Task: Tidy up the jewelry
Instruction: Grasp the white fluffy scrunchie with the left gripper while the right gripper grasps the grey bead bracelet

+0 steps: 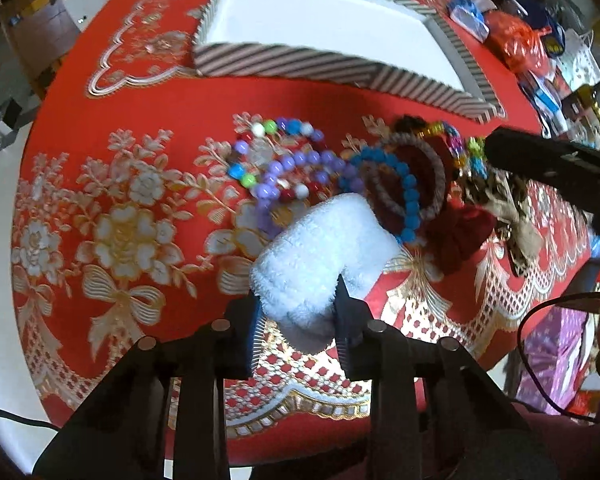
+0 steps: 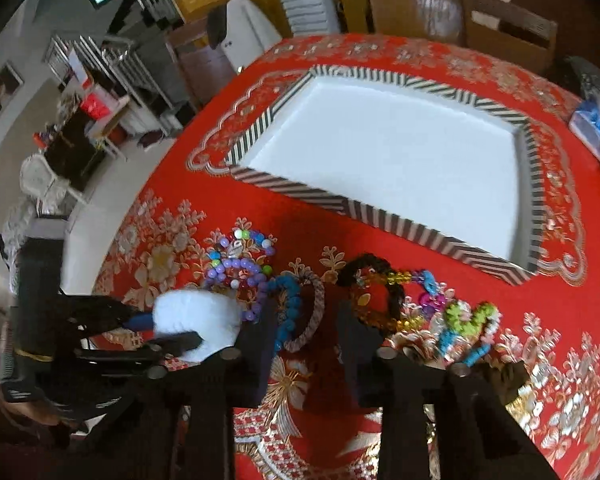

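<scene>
A red tablecloth (image 1: 100, 128) with raised gold and white flowers and a lacy scalloped hem covers the table. On the left of the pile sits a tangle of round glossy beads: a mixed-colour bead bracelet (image 1: 260, 148) overlapped by a lilac bead bracelet (image 1: 296, 164). Next comes a fluffy white band (image 1: 320, 256), soft and towel-like, bent into a thick loop. The left gripper (image 1: 300, 320) has its two dark fingers closed onto the near end of this band, the fuzz bulging out between them. Behind it lie a turquoise bead bracelet (image 1: 396, 196) and a brownish twisted-cord bangle (image 1: 428, 168), then a dark red velvety scrunchie (image 1: 460, 236). Further right, bright plastic chain links (image 2: 456, 320) in green, blue and pink curl beside amber faceted beads (image 2: 400, 280). The right gripper (image 2: 306, 320) stands with its fingers apart, nothing held; the turquoise bracelet and cord bangle touch its left finger. Beyond the pile, a shallow rectangular tray (image 2: 300, 196) with striped walls and a plain white floor lies flat
</scene>
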The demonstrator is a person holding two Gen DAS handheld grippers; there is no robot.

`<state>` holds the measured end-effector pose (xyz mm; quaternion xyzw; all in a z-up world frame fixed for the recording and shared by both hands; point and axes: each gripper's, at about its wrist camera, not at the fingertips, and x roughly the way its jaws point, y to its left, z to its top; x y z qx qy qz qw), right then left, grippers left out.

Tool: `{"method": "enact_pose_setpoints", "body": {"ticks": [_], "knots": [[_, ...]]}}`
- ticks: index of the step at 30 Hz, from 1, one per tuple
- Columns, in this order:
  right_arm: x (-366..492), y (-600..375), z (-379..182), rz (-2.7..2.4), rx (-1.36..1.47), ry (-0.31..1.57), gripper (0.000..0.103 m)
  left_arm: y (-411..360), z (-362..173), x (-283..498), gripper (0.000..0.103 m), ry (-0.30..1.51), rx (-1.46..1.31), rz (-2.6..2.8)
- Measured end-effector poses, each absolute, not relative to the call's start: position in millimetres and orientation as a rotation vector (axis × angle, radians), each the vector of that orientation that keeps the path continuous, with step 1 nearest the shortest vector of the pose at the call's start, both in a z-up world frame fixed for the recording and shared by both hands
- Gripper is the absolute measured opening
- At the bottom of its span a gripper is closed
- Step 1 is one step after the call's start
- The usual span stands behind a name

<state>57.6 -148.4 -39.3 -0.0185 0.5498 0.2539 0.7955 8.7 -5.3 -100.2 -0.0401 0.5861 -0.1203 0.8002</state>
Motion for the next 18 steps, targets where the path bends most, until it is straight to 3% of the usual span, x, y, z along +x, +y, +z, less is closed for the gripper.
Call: {"method": "enact_pose_setpoints", "body": {"ticks": [11,13,18], "knots": [[69.2,-126.9,-46.6,0.586,-0.143,1.214,0.022,-0.4,-97.6,14.4,0.028,1.254,-0.131,-0.22],[72.8,-125.8,-59.0,0.576,-0.153,1.255,0.013,-1.2,-97.3,14.6,0.028,1.258,-0.142,-0.216],[77.0,-133.7,-83.0,0.559,-0.114,1.336,0.009,9.5,-91.1,18.9,0.028,1.268,-0.162,-0.208]]}}
